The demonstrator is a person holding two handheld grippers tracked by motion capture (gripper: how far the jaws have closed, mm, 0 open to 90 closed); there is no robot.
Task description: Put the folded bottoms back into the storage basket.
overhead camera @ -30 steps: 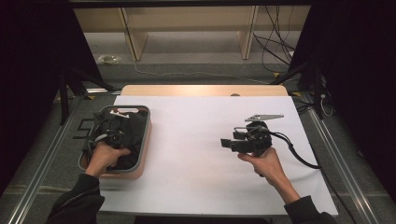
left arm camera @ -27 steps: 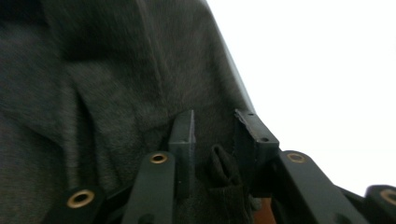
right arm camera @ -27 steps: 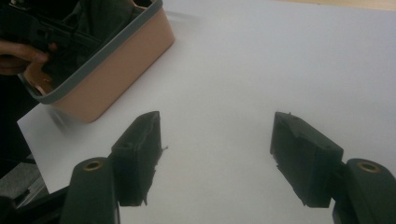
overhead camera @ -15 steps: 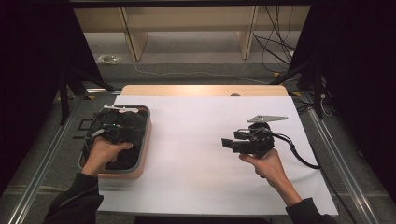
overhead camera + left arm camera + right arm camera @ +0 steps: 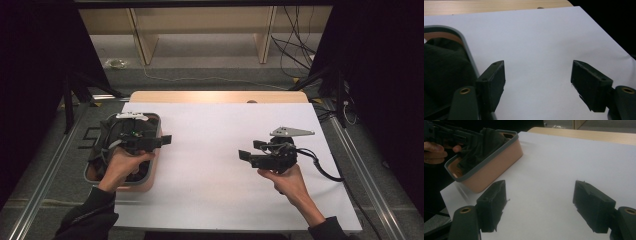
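Observation:
A peach bin with a grey rim stands at the table's left and holds a dark cloth. My left gripper is held over the bin's right rim, pointing right across the white sheet. Its jaws are open and empty. In the left gripper view the left gripper hangs over bare sheet, with the bin rim and cloth at its left. My right gripper hovers over the sheet's right half, pointing left, open and empty. In the right gripper view the right gripper faces the bin and cloth.
A wooden table edge runs along the far side of the sheet. A black cable trails right from the right gripper. Metal rails flank the table. Shelving legs and loose cables stand on the floor beyond.
My left gripper has risen from inside the bin and swung right over its right rim. My right gripper has drifted slightly left and nearer.

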